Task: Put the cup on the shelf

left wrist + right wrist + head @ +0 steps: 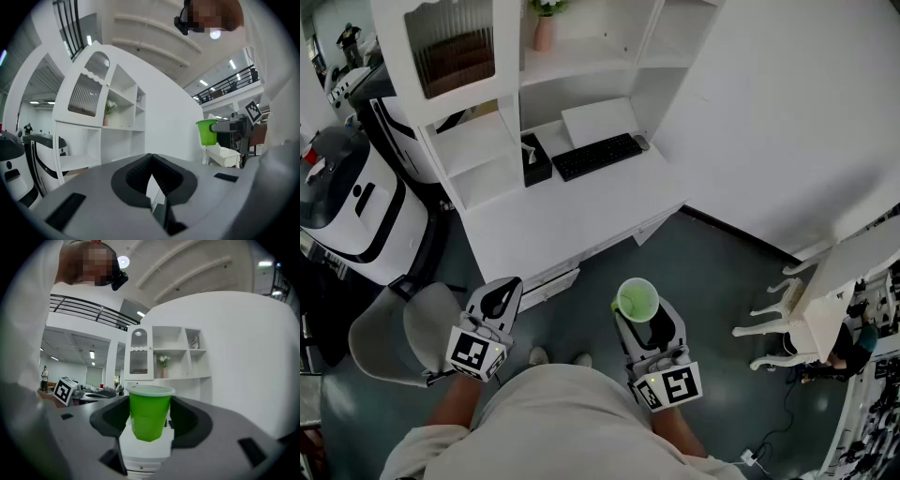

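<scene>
Right hand-held gripper clamps green cup, upright. Left hand-held gripper beside it, jaws pressed together, empty. Shelf ahead, well apart.

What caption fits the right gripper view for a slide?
Right claw grips an upright green plastic cup, held level, with the white shelf unit ahead.

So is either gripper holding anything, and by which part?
The right gripper holds the green cup by its sides, below the rim. The left gripper is shut and empty.
</scene>
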### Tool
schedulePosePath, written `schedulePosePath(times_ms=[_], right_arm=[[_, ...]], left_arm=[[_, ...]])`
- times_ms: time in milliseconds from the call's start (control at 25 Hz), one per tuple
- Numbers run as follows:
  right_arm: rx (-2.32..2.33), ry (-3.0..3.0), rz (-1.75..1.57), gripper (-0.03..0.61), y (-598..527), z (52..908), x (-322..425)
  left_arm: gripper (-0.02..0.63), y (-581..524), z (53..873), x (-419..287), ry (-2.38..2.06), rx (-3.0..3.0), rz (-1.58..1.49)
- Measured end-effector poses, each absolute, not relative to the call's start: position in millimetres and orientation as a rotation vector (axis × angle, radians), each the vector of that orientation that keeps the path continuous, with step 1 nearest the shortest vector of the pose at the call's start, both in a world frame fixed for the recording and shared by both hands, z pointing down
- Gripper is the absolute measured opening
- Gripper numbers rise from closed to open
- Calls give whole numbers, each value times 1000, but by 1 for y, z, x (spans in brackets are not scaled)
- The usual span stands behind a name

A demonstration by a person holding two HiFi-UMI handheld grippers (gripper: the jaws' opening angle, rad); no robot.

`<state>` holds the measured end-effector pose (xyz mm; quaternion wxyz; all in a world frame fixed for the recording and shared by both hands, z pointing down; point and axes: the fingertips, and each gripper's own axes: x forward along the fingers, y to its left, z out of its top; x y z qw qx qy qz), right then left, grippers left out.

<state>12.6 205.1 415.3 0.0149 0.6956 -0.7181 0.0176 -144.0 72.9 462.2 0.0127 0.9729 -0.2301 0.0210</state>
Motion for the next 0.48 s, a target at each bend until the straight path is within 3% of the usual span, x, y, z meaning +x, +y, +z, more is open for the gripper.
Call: schedulePosePath(times_ms=[480], right_arm=[[2173,-2235,52,276,201,415,14]], left_arm=[[0,70,457,-142,-707,3040,58]])
